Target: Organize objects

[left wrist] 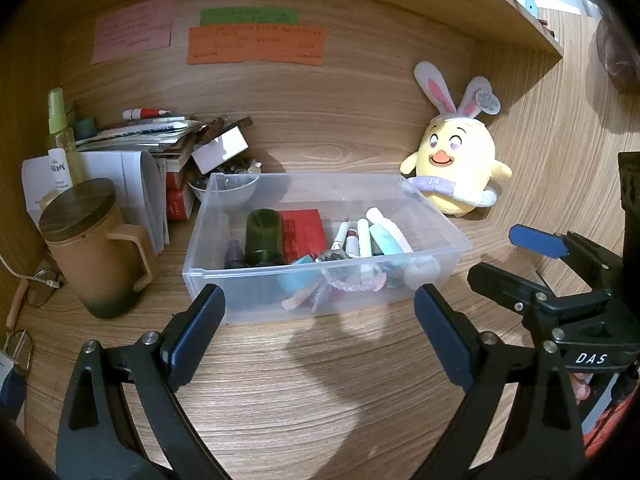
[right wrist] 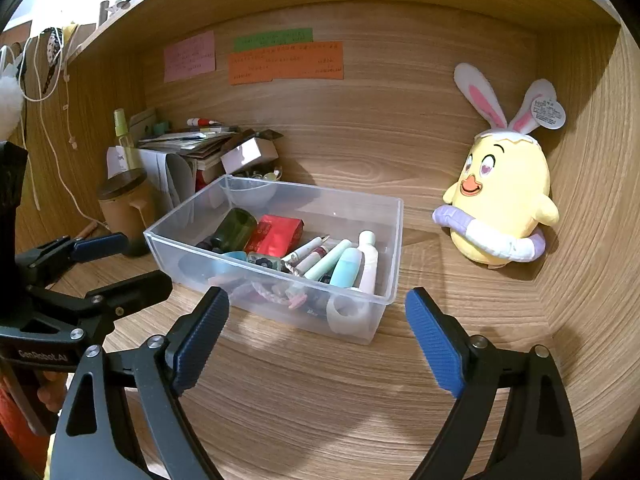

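Both sets of fingers spread wide, nothing held: left gripper (left wrist: 320,332), right gripper (right wrist: 318,338), just short of the clear bin (left wrist: 256,296) at 12 o'clock. Bin already holds tubes, pens, a green bottle (left wrist: 263,236), a red packet (right wrist: 274,236). Looks like late sorting or pre-grasp; next move likely needs one loose item picked. Wood desk (left wrist: 320,400); lidded mug (left wrist: 96,248) at 10, chick plush (right wrist: 500,200) at 2, sticky notes (right wrist: 286,62) on back panel.

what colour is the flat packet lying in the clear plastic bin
Red, with faint gold print; clearest in the right wrist view.
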{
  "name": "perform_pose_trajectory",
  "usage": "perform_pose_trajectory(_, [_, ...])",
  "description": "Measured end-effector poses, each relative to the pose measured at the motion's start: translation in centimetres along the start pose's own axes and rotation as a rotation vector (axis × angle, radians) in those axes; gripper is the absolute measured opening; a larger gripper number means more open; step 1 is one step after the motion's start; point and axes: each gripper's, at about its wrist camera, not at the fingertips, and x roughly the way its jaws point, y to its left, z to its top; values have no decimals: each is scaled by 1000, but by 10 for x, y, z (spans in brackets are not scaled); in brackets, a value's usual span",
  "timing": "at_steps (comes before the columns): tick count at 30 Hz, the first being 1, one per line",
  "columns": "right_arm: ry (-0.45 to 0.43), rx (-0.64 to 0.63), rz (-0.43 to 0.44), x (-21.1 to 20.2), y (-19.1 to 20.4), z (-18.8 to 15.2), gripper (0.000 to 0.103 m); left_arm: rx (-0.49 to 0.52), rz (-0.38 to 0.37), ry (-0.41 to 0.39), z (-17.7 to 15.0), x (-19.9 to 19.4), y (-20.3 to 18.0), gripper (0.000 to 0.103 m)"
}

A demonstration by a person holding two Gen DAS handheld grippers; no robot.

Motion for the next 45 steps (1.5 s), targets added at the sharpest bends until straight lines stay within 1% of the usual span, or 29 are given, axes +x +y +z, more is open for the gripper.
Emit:
perform_pose_trajectory(19, [0, -1, -3, -1, 3, 0, 90, 7, -1, -4, 0, -3, -1, 97])
perform_pose_trajectory(36, [3, -6, 1, -1, 3, -1, 90, -20, -10, -12, -1, -5, 2, 97])
perform_pose_trajectory(45, [5, -3, 4, 0, 2, -2, 91, -6, -18, 9, -2, -1, -2, 97])
